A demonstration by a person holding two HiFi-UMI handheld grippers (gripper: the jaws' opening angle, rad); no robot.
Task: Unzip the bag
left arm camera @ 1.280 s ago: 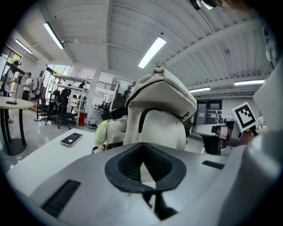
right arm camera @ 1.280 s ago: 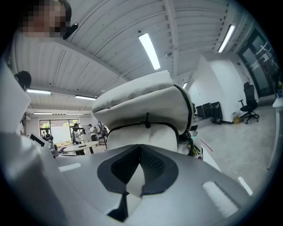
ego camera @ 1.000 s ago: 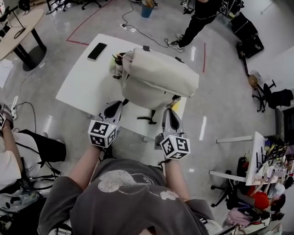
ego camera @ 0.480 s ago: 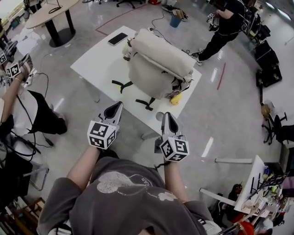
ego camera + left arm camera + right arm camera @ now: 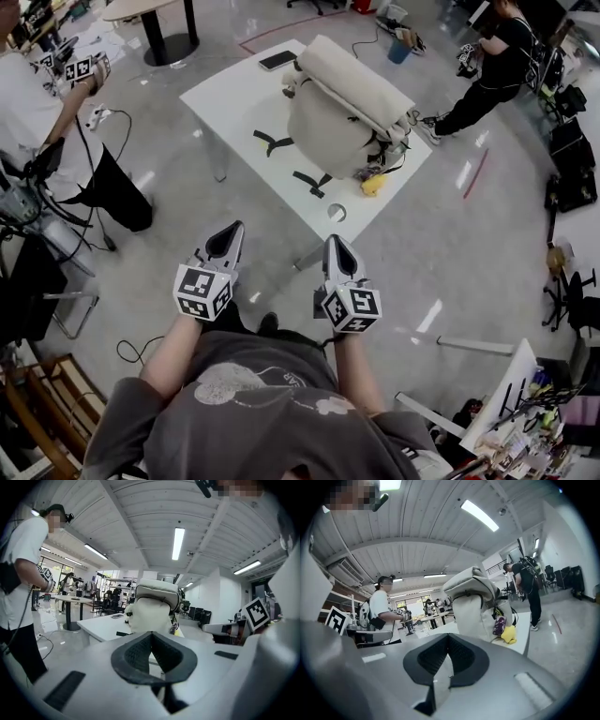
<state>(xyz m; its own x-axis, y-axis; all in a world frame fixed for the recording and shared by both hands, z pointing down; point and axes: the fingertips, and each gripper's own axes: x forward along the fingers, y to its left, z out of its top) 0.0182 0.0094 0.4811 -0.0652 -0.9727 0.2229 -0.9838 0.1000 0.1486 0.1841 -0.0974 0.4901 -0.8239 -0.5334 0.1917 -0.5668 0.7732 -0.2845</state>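
Note:
A cream backpack (image 5: 342,111) stands upright on the white table (image 5: 232,97), its black straps (image 5: 273,142) trailing toward me. In the left gripper view the backpack (image 5: 152,606) stands a good way ahead; the right gripper view shows the backpack (image 5: 476,599) with a yellow toy (image 5: 508,633) beside it. My left gripper (image 5: 228,240) and right gripper (image 5: 337,249) hang side by side over the floor, short of the table's near edge. Both are shut with nothing between the jaws. Seen along their jaws, the left gripper (image 5: 151,633) and right gripper (image 5: 448,637) have pads pressed together.
A black phone (image 5: 278,60) lies at the table's far side and a yellow toy (image 5: 374,184) by the bag's right. A person in a white shirt (image 5: 37,112) stands at left, another in black (image 5: 487,75) at far right. Cables cross the floor.
Both grippers have drawn back from the table; the bag now sits much farther off. The view has swung, bringing the person in white in at left.

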